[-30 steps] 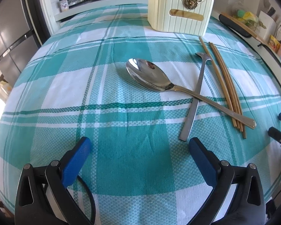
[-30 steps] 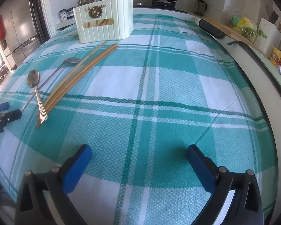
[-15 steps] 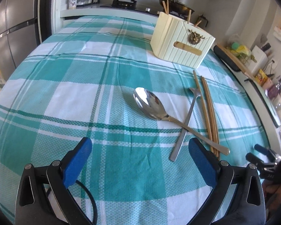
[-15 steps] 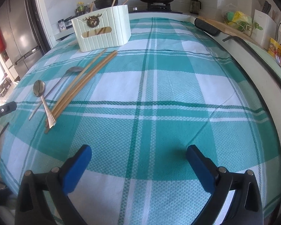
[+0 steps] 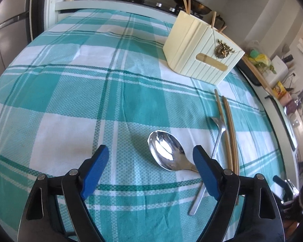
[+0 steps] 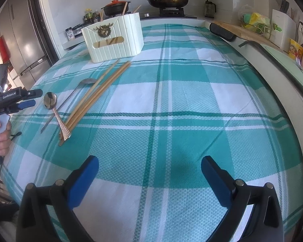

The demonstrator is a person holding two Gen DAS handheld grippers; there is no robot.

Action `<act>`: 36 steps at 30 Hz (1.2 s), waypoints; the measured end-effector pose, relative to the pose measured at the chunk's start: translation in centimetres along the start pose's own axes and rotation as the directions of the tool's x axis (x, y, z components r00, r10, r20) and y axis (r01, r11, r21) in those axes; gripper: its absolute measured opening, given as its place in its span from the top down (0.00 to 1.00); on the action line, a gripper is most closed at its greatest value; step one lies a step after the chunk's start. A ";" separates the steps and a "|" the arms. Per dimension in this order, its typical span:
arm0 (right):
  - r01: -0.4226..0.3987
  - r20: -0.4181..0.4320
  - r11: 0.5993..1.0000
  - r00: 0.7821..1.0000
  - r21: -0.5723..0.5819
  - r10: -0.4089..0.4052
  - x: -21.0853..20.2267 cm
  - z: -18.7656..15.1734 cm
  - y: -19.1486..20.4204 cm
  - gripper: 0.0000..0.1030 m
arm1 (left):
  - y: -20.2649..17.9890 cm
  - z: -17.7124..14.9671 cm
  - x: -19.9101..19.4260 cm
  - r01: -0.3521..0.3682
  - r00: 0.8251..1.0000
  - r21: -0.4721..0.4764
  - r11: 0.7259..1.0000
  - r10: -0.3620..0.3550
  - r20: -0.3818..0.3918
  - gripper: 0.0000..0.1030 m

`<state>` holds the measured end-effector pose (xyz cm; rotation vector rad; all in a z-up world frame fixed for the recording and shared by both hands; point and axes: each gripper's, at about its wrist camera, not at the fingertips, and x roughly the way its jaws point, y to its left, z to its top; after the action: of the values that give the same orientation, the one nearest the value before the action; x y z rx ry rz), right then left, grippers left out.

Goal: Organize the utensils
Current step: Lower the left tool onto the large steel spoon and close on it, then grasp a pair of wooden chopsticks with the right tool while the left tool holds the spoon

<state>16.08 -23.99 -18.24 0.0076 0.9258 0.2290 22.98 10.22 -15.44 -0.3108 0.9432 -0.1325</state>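
place: home kitchen | evidence: stove, frying pan, fridge

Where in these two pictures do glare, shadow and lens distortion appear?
Left wrist view: strong glare on the bowl of the spoon; the tablecloth bulges from the fisheye; dark corners frame the picture. Right wrist view: a soft shadow lies on the cloth between the fingers of the right gripper; bright light washes out the left edge beside the fridge; the table edge curves.

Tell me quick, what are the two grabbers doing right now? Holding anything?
Left gripper: jaws closing, nothing gripped; the big spoon lies on the cloth just ahead.
Right gripper: open, empty, over bare tablecloth.
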 end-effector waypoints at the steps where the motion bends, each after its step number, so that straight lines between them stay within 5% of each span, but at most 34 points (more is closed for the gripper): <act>1: -0.002 0.002 1.000 1.000 0.001 0.002 -0.1 0.0 0.1 0.00 | -0.2 0.0 0.3 -0.005 1.000 0.005 1.000 0.005 -0.007 0.25; 6: -0.009 0.014 1.000 1.000 -0.002 0.009 -0.2 0.3 0.3 0.00 | -1.3 0.3 1.5 -0.053 0.998 0.010 0.999 0.053 -0.020 0.36; 8: -0.009 0.020 1.000 1.000 -0.002 0.009 -0.3 0.3 0.3 0.00 | -1.7 0.5 2.0 -0.036 0.999 0.021 0.999 0.037 -0.035 0.63; 9: -0.009 0.023 1.000 1.000 -0.001 0.009 -0.4 0.4 0.3 0.00 | -2.0 0.5 2.3 -0.032 0.998 0.026 0.999 0.033 -0.044 0.86; 10: -0.008 0.026 1.000 1.000 0.000 0.008 -0.5 0.3 0.2 0.00 | -2.0 0.5 2.4 -0.001 0.999 0.024 1.000 0.002 -0.051 0.91; 19: 0.012 0.025 0.999 1.000 0.030 -0.012 -1.2 -0.2 -0.9 0.00 | -1.9 2.2 0.1 0.064 0.997 0.003 0.998 -0.064 0.041 0.99; 25: 0.011 -0.008 0.999 1.000 0.048 -0.010 -0.2 0.7 -1.1 0.00 | -1.4 3.8 -2.4 0.006 0.990 0.019 1.000 -0.008 0.139 1.00; 27: -0.016 -0.018 1.000 1.000 0.026 0.016 0.6 2.2 -0.6 0.07 | -1.1 4.2 -2.6 -0.015 0.989 0.017 1.000 0.012 0.148 1.00; 29: -0.072 -0.046 0.997 0.996 0.039 0.074 2.1 4.3 -0.2 0.36 | -0.6 4.5 -2.3 -0.019 0.990 0.000 1.000 0.019 0.142 1.00; 32: -0.175 -0.067 0.978 0.981 0.111 0.183 5.0 7.9 0.4 0.62 | -0.4 4.5 -2.0 -0.024 0.990 -0.013 1.000 0.026 0.142 1.00; 36: -0.195 -0.076 0.972 0.976 0.131 0.206 9.1 12.3 2.6 0.76 | -0.6 4.6 -2.2 -0.030 0.987 -0.008 1.000 0.031 0.155 1.00</act>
<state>30.59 -18.56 -17.72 0.2077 1.0275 0.3622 25.43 11.11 -11.02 -0.3072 0.7943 -0.0764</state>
